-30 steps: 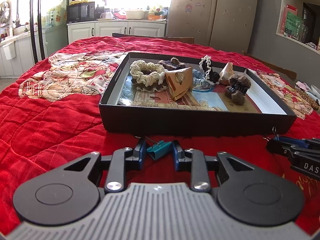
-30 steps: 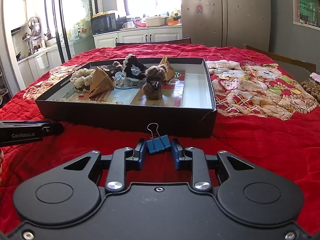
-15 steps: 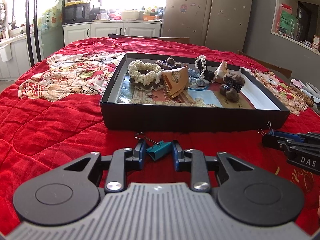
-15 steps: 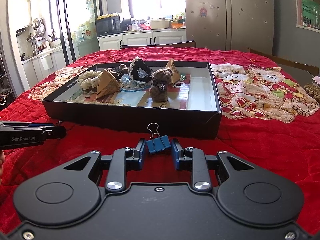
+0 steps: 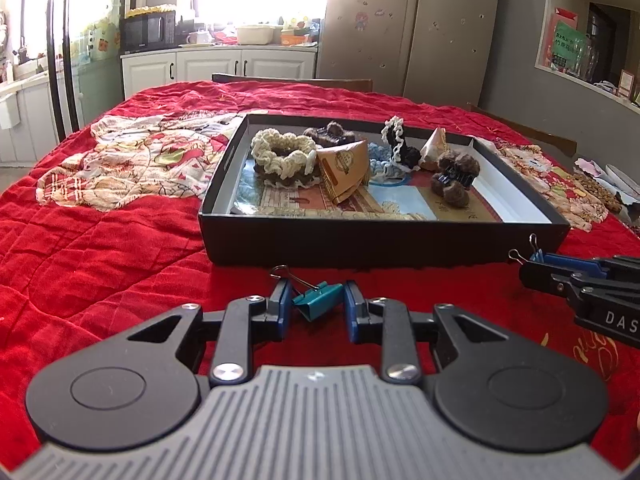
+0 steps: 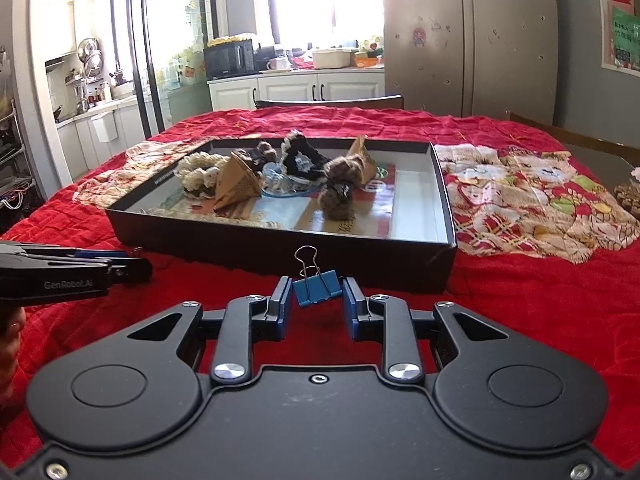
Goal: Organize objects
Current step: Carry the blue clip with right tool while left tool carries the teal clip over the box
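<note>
The left gripper (image 5: 316, 304) is pinched on a teal binder clip (image 5: 318, 299), which sits tilted between its blue pads with the wire handles slanting toward the black box (image 5: 380, 240). The right gripper (image 6: 316, 298) is clamped the same way on a blue binder clip (image 6: 318, 291), held square with one wire loop standing upright. Both clips are held just in front of the near wall of the box, above the red quilted cloth (image 5: 100, 248).

Only the left wrist view shows the wall shelf to the right of the box and "DAS" printed on the side of the other gripper. Only the right wrist view shows "GenRobot.AI" on the side of the left gripper (image 6: 132, 266), a bit of the person's hand at the left edge, and the kitchen rack of pots far left of the box.

Inside the box lie a cream crocheted scrunchie (image 5: 282, 154), a brown furry hair clip (image 5: 454, 178) and tan pyramid-shaped packets whose printing is too small to read.
</note>
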`<state>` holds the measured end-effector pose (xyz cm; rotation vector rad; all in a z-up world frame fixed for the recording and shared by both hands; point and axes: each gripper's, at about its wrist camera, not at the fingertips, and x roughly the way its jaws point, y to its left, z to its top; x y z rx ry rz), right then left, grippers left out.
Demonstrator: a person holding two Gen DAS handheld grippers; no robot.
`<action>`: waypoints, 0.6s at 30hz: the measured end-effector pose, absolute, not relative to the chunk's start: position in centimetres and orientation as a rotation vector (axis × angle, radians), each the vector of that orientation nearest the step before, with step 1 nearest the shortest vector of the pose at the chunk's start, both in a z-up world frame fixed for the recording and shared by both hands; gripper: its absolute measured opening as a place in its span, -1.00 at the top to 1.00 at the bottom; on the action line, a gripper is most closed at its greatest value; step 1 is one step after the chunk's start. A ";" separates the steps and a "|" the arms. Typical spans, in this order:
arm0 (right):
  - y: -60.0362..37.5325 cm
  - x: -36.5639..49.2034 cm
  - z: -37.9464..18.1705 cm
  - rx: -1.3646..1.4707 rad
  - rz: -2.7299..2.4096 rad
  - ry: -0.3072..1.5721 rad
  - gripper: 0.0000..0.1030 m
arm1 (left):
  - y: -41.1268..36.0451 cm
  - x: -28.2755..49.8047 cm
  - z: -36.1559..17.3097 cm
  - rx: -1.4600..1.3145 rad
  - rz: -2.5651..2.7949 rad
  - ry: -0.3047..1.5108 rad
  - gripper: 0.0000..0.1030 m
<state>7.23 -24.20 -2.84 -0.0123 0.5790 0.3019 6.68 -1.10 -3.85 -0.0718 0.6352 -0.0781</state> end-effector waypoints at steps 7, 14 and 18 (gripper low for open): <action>-23.7 6.5 -1.0 -0.016 0.331 0.531 0.50 | -1.1 6.1 -2.1 -0.077 -0.110 0.591 0.41; -23.0 7.2 0.3 -0.029 0.337 0.497 0.50 | -2.4 6.8 -0.4 -0.045 -0.164 0.546 0.41; -23.3 8.5 0.6 -0.016 0.317 0.494 0.50 | -3.5 8.0 0.3 -0.014 -0.188 0.521 0.41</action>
